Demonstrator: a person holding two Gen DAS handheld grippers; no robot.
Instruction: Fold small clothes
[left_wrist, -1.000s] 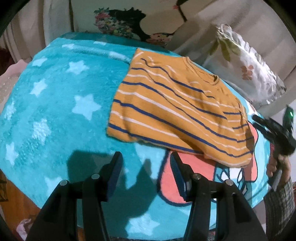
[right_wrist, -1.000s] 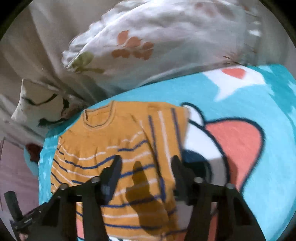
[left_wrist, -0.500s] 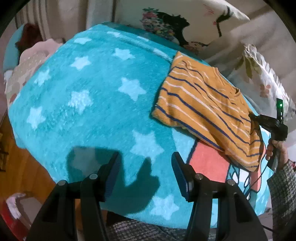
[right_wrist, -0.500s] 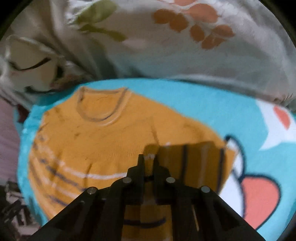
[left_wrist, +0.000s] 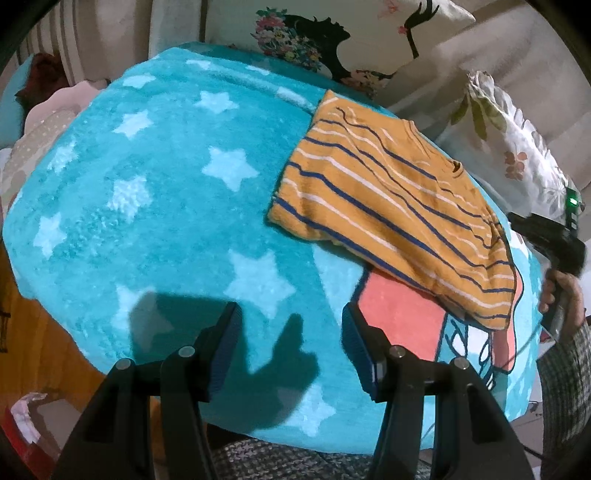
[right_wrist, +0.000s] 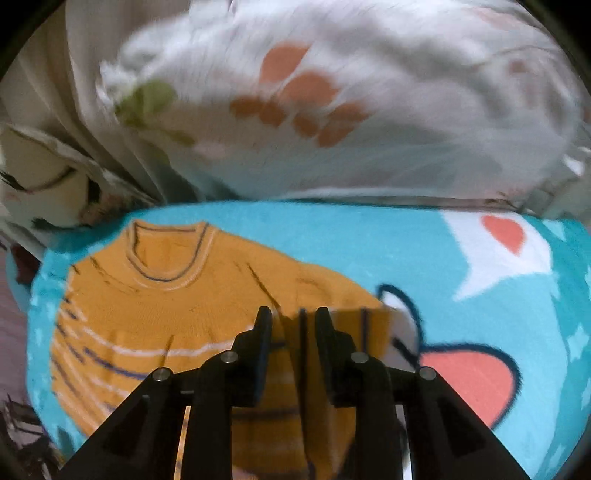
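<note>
On the bed: we work over a teal star blanket (left_wrist: 155, 206), with a floral pillow (right_wrist: 332, 110) behind it.
Shirt: our orange striped shirt (left_wrist: 391, 206) lies flat on the blanket's far right part, just short of the pillow.
Folds done: we judge the sleeves already tucked in, since the left wrist view shows a tidy, near-rectangular shape with a doubled edge along its near side.
Folds left: we think the lengthwise fold, hem to collar, is not yet made; the shirt lies at full length.
Direction: the collar (right_wrist: 170, 254) points toward the pillow, the hem toward us.
Long axis: it runs collar to hem, slanting from upper left to lower right in the left wrist view.
Left gripper (left_wrist: 291, 347): we hold it spread wide and empty, above bare blanket, well apart from the shirt.
Right gripper (right_wrist: 293, 325): narrow, jaws parted by a small gap over the shirt's right edge; whether any cloth is pinched we cannot tell.
</note>
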